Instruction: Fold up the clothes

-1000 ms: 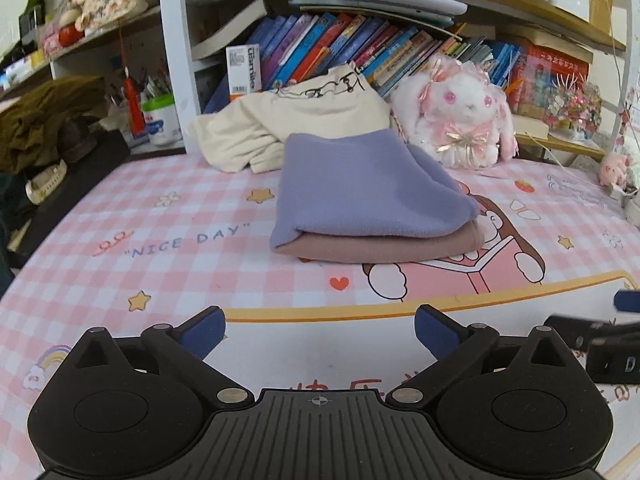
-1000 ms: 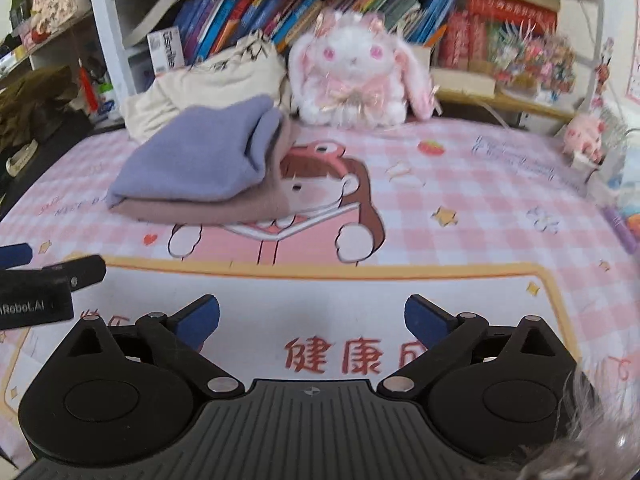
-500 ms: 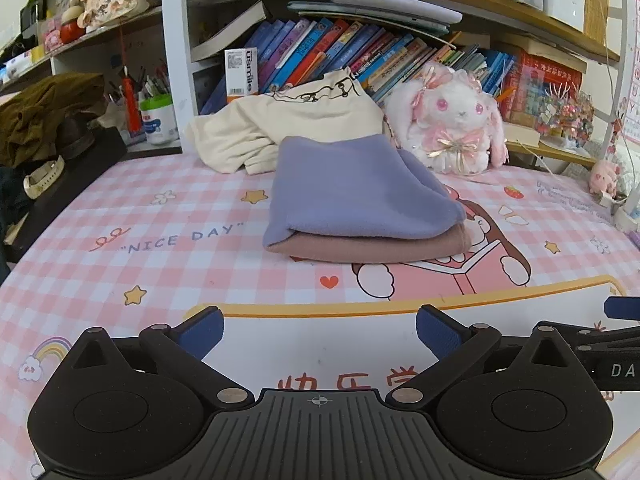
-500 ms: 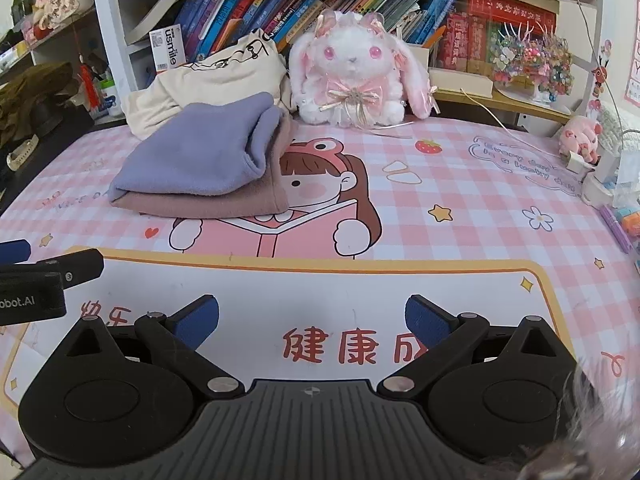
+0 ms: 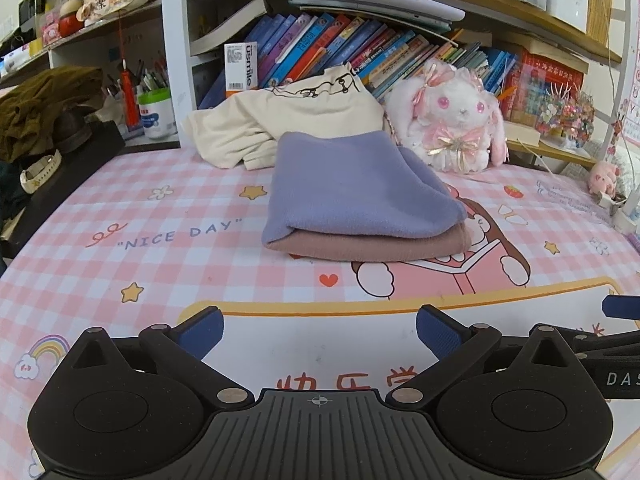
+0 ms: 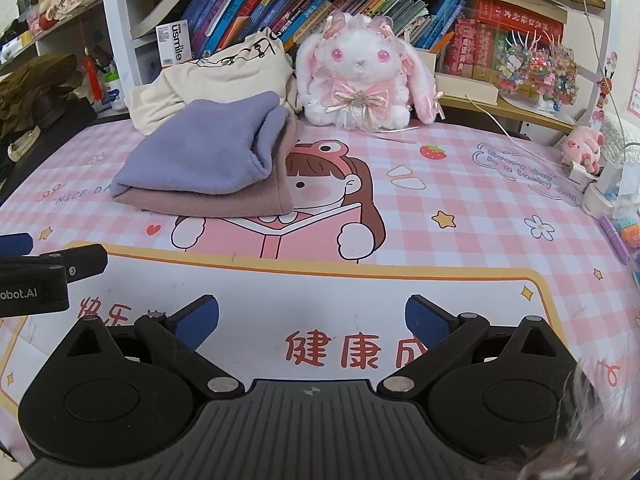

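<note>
A folded lilac cloth (image 5: 352, 188) (image 6: 200, 152) lies on top of a folded dusty-pink cloth (image 5: 372, 246) (image 6: 224, 202) in the middle of the pink checked mat. Behind the stack a cream garment (image 5: 288, 120) (image 6: 216, 76) sits crumpled against the bookshelf. My left gripper (image 5: 320, 330) hovers low over the mat's white panel, well short of the stack, open and empty. My right gripper (image 6: 312, 320) is also open and empty, to the right of the left one. The left gripper's finger (image 6: 52, 276) shows at the right wrist view's left edge.
A white plush rabbit (image 5: 452, 120) (image 6: 360, 68) sits behind the stack to the right. Bookshelves (image 5: 360, 48) line the back. A dark block with a watch (image 5: 40, 168) and an olive garment (image 5: 36, 100) stand at the left. Small toys and boxes (image 6: 588, 160) crowd the right edge.
Both grippers have pulled back and risen slightly, so the folded stack looks a little farther away. Both stay open and empty; the clothes have not moved.
</note>
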